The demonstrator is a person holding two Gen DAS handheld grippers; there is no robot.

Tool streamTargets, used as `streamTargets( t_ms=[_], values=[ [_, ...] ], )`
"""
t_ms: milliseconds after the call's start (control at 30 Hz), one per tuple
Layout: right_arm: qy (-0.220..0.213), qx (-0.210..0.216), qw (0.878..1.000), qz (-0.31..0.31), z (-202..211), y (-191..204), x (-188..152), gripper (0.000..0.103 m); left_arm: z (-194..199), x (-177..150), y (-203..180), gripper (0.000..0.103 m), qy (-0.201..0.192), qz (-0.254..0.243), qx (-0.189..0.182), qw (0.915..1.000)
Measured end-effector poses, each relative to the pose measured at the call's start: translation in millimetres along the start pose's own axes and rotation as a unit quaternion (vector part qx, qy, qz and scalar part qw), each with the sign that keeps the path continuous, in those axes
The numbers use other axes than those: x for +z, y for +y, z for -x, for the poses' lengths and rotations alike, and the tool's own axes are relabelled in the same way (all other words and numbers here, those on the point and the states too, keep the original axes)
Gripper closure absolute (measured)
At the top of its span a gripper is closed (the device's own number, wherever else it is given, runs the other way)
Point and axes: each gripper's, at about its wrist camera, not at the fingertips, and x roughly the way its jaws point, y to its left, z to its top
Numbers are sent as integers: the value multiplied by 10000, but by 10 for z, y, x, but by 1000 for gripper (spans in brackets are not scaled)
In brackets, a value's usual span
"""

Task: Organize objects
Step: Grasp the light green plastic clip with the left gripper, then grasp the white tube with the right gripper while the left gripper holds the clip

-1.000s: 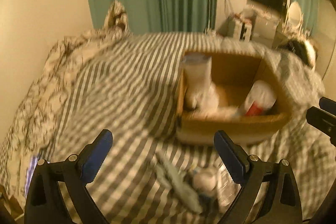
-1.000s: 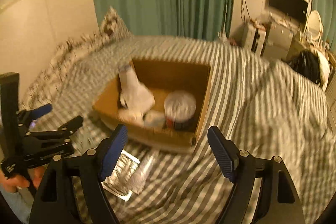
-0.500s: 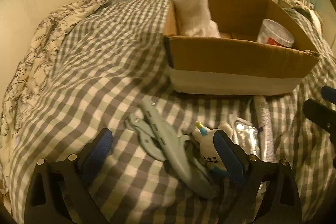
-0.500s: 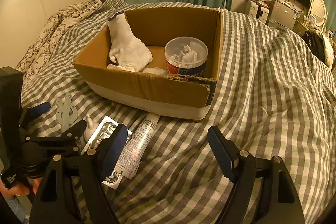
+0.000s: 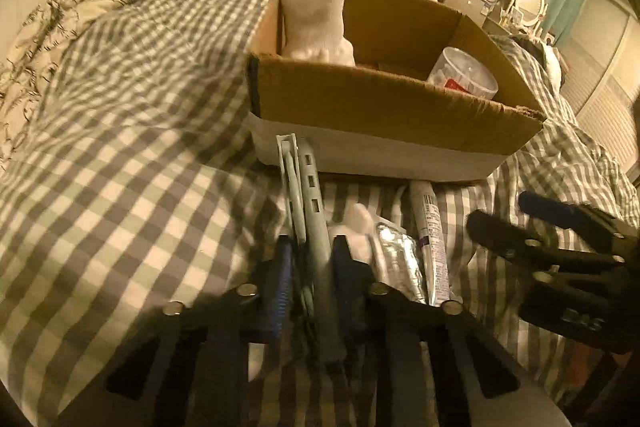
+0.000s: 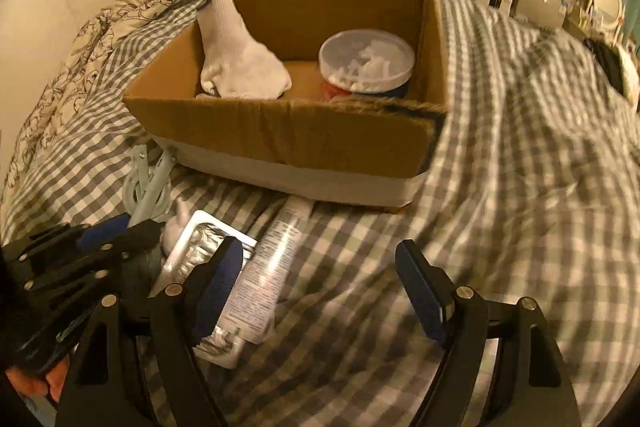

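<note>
Pinching a pale green clip [image 5: 310,227] between their blue pads, the left tongs [image 5: 310,259] hold it just short of the cardboard box [image 5: 384,107] on the gingham-covered bed [image 5: 120,167]. Right tongs [image 6: 320,287] hover spread and empty over a tube [image 6: 272,267] and a foil blister pack [image 6: 200,247] lying in front of the box. Inside the box sit a white glove [image 6: 240,67] and a lidded tub [image 6: 366,65]. Judging by the scene, the clip goes in next: it wants lifting clear of the near wall, carrying over the bare cardboard between glove and tub, and releasing low so it does not bounce out.
</note>
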Motion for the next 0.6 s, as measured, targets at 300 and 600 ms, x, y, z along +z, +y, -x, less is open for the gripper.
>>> streamTargets(
  t_ms=[300,600],
  values=[
    [584,-99,9976,-369,-483,23,63,30,208,76,83,90,-359,-84,246,9990],
    [768,-488,9958,-44,-608,114,-4,71,266,35,114,90,-412,-45,306,9987]
  ],
)
